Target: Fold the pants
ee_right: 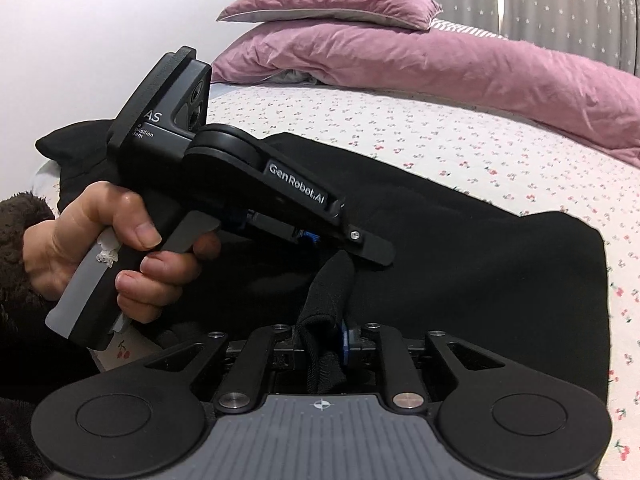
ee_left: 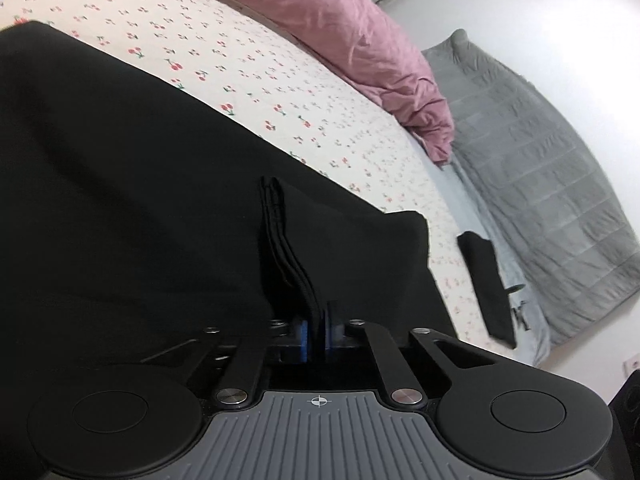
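A bed [ee_left: 248, 60] with a cherry-print sheet carries the black pants [ee_left: 120, 184], spread flat across its near side, well short of the pink duvet [ee_left: 340, 28] along the far edge. Folding looks barely begun, with every fold still to make. The left gripper [ee_left: 318, 330] is clamped on a hem ridge, and the right gripper [ee_right: 326, 340] pinches a raised bunch of the same cloth.

Bed sheet [ee_right: 460, 148] open from 12 to 3 o'clock of the pants [ee_right: 480, 272], flat, nothing on it. Pink duvet [ee_right: 480, 64] and pillow [ee_right: 332, 4] wall off 12 o'clock. Left gripper [ee_right: 308, 236] and hand [ee_right: 120, 248] block 9–10 o'clock. Grey blanket [ee_left: 540, 168] hangs past the bed edge.
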Tool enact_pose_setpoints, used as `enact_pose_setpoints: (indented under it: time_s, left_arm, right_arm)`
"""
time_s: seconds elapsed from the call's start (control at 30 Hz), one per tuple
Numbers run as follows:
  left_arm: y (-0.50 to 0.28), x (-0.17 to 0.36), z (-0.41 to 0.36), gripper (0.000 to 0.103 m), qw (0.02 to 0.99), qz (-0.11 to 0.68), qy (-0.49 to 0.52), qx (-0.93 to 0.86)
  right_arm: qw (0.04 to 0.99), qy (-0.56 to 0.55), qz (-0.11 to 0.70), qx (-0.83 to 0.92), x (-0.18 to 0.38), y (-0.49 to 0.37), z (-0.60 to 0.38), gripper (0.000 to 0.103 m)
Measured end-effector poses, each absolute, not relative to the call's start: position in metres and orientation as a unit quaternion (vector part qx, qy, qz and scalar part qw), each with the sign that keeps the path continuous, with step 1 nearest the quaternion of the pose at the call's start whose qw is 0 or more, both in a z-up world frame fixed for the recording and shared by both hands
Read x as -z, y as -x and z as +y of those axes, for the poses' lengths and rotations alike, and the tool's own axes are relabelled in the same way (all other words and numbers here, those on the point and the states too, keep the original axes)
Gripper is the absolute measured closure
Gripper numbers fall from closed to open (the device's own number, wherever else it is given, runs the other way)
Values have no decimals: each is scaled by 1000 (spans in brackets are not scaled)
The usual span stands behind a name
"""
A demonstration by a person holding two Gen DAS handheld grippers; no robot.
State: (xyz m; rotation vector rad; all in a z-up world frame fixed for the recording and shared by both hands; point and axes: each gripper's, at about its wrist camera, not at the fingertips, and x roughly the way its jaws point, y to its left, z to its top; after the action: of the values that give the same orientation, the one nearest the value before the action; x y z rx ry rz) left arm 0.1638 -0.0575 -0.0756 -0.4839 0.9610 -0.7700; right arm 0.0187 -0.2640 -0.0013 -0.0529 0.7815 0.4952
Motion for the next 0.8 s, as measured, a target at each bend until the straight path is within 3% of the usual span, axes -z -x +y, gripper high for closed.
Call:
enact_pose_setpoints:
  time_s: [0.07, 0.2, 0.33, 0.8]
  left_arm:
    - [-161, 71, -58, 100, 800, 441, 203, 353]
    - [-157, 61, -58, 100, 824, 427, 148, 342]
    - [-157, 56, -45, 100, 838, 421, 130, 322]
    - [-151, 37, 14, 100, 887, 391, 53, 240]
  right_arm:
    - [892, 9, 378, -246, 0, -20, -267, 64]
    - [893, -25, 363, -264, -9, -18, -278, 57]
    - [905, -46, 344, -244, -14, -18, -293, 40]
    - [921, -63, 365, -119, 4, -44, -310, 30]
